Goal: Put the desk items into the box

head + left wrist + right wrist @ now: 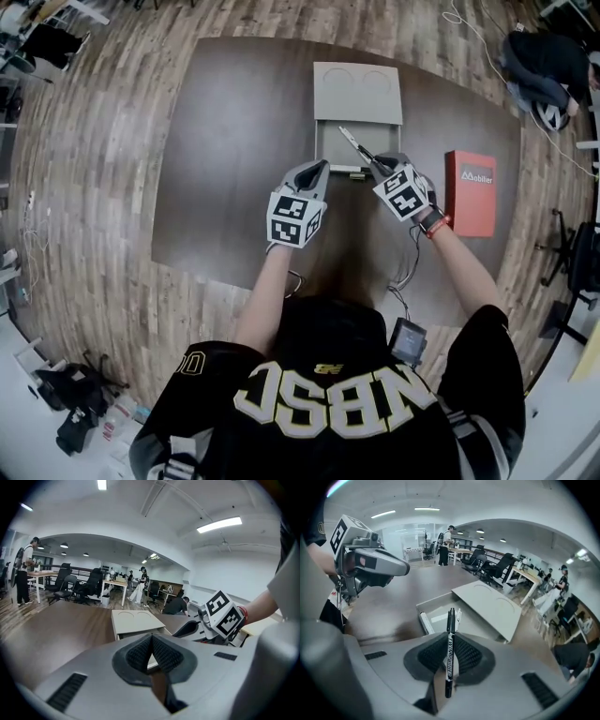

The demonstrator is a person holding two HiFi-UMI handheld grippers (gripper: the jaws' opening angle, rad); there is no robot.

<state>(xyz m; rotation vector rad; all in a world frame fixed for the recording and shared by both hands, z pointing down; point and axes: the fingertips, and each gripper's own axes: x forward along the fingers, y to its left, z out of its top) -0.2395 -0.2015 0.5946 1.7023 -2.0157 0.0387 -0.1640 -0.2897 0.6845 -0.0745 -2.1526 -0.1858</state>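
Tabletop (216, 141) of dark brown, bare over its whole left half, stands on a wood-plank floor (103, 112) in an open office, with desks and black chairs (65, 585) behind and several people standing among them. Toward the far edge, about midway across, lies the grey box (330, 141), its lid (357, 92) thrown back flat beyond it. The right gripper (380, 164) hangs at the box's near right corner and pinches a black marker (450, 644), whose tip juts out over the open tray; a white pen (424, 620) already lies along one inner wall. The left gripper (322, 167) is at the box's near left corner, jaws pressed together with nothing between them. A red book (470, 192) rests close to the table's right edge, well apart from the box. Both grippers cover the box's near wall in the head view, and the left gripper view shows its front and lid but not its inside. The person's torso cuts off the table's near edge. What else lies on the tray's floor is too small to tell.
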